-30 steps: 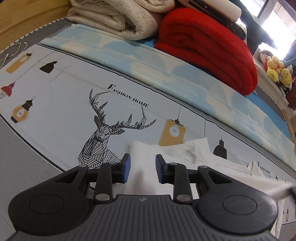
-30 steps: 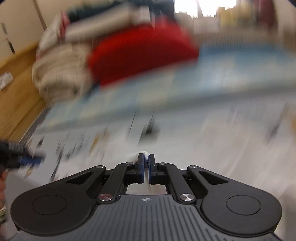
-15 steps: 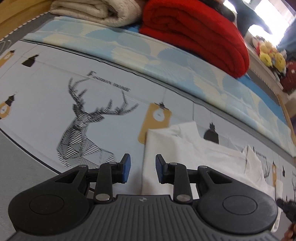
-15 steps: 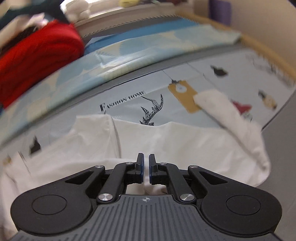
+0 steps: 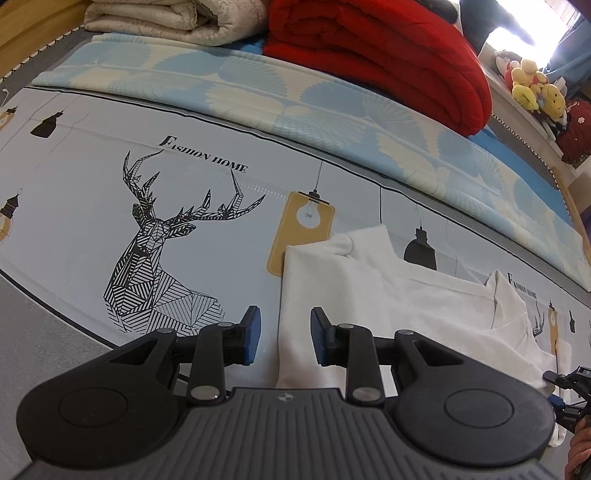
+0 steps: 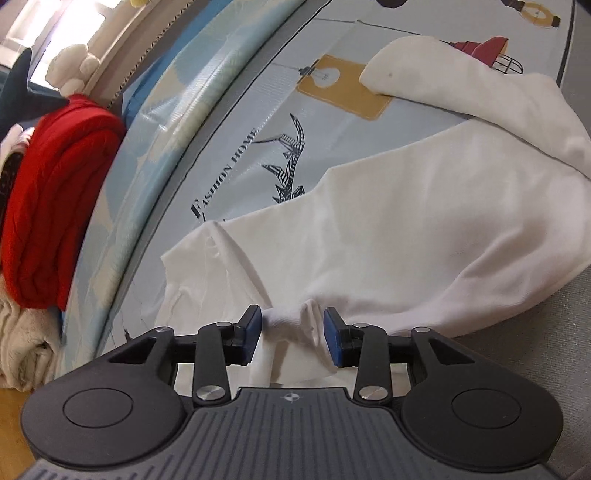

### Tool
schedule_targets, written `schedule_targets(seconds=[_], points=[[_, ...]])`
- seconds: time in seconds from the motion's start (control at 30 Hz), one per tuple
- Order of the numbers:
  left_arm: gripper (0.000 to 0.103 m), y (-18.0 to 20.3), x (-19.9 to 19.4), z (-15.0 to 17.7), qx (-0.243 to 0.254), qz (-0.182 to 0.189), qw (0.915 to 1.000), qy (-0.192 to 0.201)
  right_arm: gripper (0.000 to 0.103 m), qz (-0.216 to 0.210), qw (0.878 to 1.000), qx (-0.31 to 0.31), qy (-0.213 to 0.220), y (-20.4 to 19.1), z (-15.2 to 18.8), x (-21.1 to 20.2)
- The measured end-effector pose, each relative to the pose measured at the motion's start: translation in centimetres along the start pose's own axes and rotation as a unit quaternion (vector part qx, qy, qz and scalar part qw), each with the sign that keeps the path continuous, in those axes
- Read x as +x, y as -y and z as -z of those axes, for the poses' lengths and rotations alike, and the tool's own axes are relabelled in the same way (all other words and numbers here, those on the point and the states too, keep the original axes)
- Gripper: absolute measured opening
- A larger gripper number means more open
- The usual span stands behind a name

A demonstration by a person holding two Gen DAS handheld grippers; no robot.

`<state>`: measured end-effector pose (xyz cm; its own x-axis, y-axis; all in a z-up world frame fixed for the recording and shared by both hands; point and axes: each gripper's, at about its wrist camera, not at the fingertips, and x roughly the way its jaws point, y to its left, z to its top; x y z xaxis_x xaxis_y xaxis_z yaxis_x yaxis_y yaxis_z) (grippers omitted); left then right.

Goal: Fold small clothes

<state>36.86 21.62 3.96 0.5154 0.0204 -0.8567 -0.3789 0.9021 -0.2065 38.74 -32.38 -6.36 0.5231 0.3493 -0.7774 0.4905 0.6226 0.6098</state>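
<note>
White shirt point(image 5: 399, 314) lies spread on printed bed sheet point(image 5: 92, 206), long axis running left-right across both views. Right claw point(image 6: 292, 328) released, jaws apart, bunched hem fold sitting between them. Left claw point(image 5: 285, 334) released, empty, straddling shirt's left edge. Right claw nearer to graspable fabric. Red blanket point(image 5: 388, 55) well behind.

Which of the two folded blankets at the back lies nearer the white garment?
The red blanket, directly behind the white garment. The beige blanket sits further left, behind the deer print.
</note>
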Motion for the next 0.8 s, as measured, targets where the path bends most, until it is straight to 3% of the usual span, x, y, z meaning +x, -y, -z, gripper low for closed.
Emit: schedule_targets(seconds=[0.03,0.1,0.17,0.23,0.33,0.4,0.47,0.6,0.67,0.73,0.8], points=[[0.031,0.0,0.0,0.0,0.0,0.0,1.0,0.0,0.036,0.002,1.0,-0.005,-0.001,-0.2,0.1,0.1],[0.031,-0.1,0.0,0.0,0.001,0.001,1.0,0.0,0.009,0.004,1.0,-0.027,0.002,-0.8,0.1,0.3],[0.031,-0.1,0.0,0.0,0.001,0.001,1.0,0.001,0.008,-0.004,0.998,-0.059,0.022,-1.8,0.2,-0.4],[0.031,-0.1,0.0,0.0,0.001,0.001,1.0,0.001,0.007,-0.043,0.991,-0.109,0.059,-3.7,0.5,-2.0],[0.031,-0.3,-0.1,-0.1,0.001,0.001,1.0,0.002,0.007,-0.102,0.959,-0.23,0.132,-6.9,2.1,-6.0],[0.031,-0.4,-0.2,-0.2,0.002,0.001,1.0,0.004,0.007,-0.109,0.944,-0.267,0.162,-7.0,2.9,-7.9],[0.031,-0.5,-0.3,-0.3,0.002,0.001,1.0,0.005,0.007,-0.071,0.95,-0.262,0.153,-5.6,2.8,-7.9],[0.031,-0.2,-0.3,-0.2,0.005,0.004,1.0,0.004,0.02,0.107,0.968,-0.223,0.042,-0.8,1.2,-3.1],[0.034,0.0,-0.3,-0.2,0.007,0.004,1.0,0.004,0.021,0.106,0.979,-0.176,0.005,1.5,0.5,-1.9],[0.034,0.1,-0.2,-0.2,0.005,0.003,1.0,0.005,0.026,0.072,0.987,-0.141,0.01,2.4,0.0,-2.2],[0.034,0.2,-0.1,-0.2,0.007,0.002,1.0,0.004,0.038,0.043,0.991,-0.123,0.019,2.7,-0.4,-2.6]])
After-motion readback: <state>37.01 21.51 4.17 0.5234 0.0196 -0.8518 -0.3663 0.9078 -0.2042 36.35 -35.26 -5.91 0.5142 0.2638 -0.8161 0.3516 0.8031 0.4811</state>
